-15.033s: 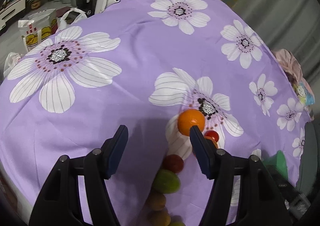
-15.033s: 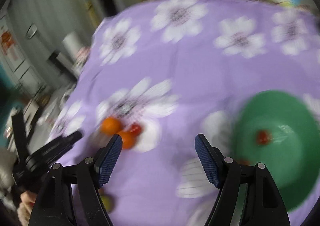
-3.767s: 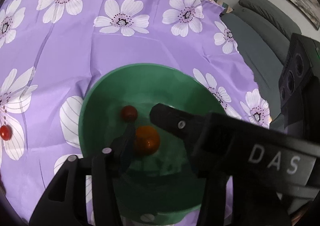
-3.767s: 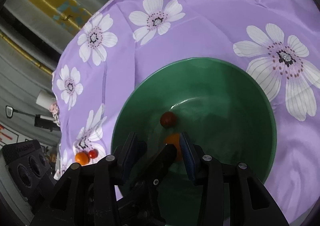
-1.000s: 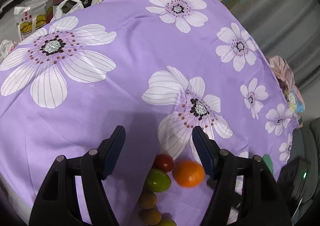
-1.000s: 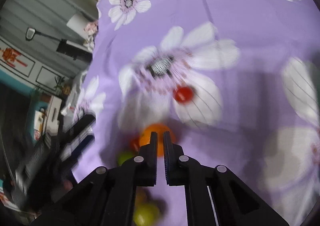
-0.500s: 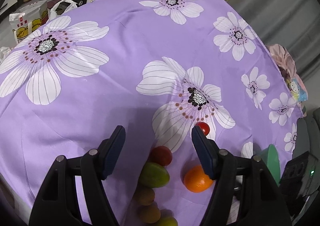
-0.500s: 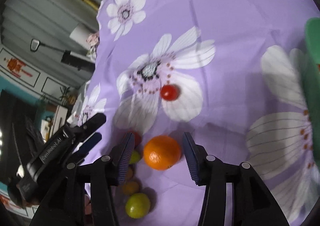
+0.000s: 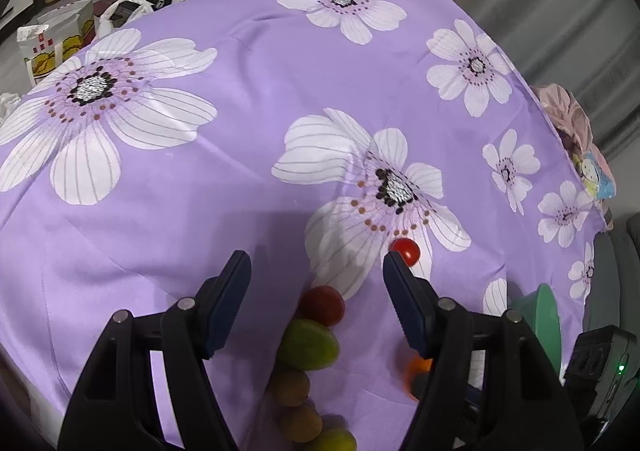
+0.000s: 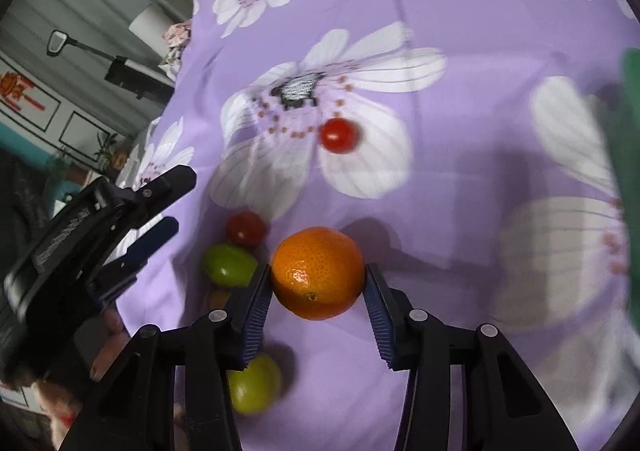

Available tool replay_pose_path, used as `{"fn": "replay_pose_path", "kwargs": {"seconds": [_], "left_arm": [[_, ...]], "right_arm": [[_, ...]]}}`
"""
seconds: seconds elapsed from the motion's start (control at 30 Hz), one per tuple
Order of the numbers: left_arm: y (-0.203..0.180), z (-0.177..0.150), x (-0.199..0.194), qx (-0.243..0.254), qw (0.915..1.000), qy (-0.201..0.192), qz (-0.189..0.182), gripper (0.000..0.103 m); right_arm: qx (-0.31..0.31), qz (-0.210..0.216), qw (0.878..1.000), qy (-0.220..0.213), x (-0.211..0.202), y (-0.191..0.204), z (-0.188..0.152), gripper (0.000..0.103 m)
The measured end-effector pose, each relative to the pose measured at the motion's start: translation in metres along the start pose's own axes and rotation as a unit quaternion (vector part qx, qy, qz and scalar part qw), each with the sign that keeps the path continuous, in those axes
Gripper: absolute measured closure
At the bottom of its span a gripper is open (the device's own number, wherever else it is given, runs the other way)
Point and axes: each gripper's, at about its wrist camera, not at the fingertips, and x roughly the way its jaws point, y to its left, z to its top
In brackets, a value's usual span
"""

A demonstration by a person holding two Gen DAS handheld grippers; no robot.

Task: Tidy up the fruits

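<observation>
Right wrist view: black two-finger right gripper [image 10: 318, 285] clamped on round orange mandarin [image 10: 318, 273], both blue pads touching its sides, above purple flower-print tablecloth [image 10: 460, 171]. Beside it a small red tomato [image 10: 245, 228], an oval green fruit [image 10: 229, 265], a second green fruit [image 10: 254, 383]. Further off, 1 red cherry tomato [image 10: 339, 135] on a white petal. Green bowl rim [image 10: 632, 91] at right edge. Left gripper [image 9: 316, 279] spread wide, gripping nothing.

Purple flowered tablecloth [image 9: 248, 63], paper bag [image 9: 52, 43] beyond its edge.
</observation>
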Motion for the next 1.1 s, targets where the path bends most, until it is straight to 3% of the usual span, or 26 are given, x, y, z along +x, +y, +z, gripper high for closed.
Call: {"fn": "replay_pose_path", "kwargs": {"seconds": [0.1, 0.17, 0.33, 0.67, 0.9, 1.1], "left_arm": [[-0.007, -0.004, 0.003, 0.013, 0.9999, 0.006, 0.000, 0.035], [-0.012, -0.007, 0.006, 0.023, 0.9997, 0.010, 0.001, 0.035], [-0.018, -0.012, 0.009, 0.039, 0.9991, 0.012, 0.008, 0.035], [-0.026, -0.017, 0.010, 0.060, 0.9980, 0.007, 0.021, 0.035], [-0.043, -0.025, 0.006, 0.082, 0.9958, 0.022, -0.035, 0.035], [-0.071, -0.045, 0.011, 0.136, 0.9880, 0.047, -0.055, 0.040]], "right_arm": [[-0.005, -0.011, 1.000, 0.012, -0.001, -0.012, 0.001, 0.056], [-0.012, -0.040, 0.999, 0.027, 0.008, -0.018, 0.002, 0.056], [-0.004, -0.035, 0.999, 0.025, 0.013, -0.022, 0.004, 0.056], [0.025, -0.007, 1.000, -0.017, -0.014, -0.032, 0.010, 0.055], [0.045, 0.023, 0.995, -0.088, -0.044, -0.041, 0.013, 0.055], [0.067, 0.053, 0.991, -0.102, -0.045, -0.045, 0.017, 0.055]]}}
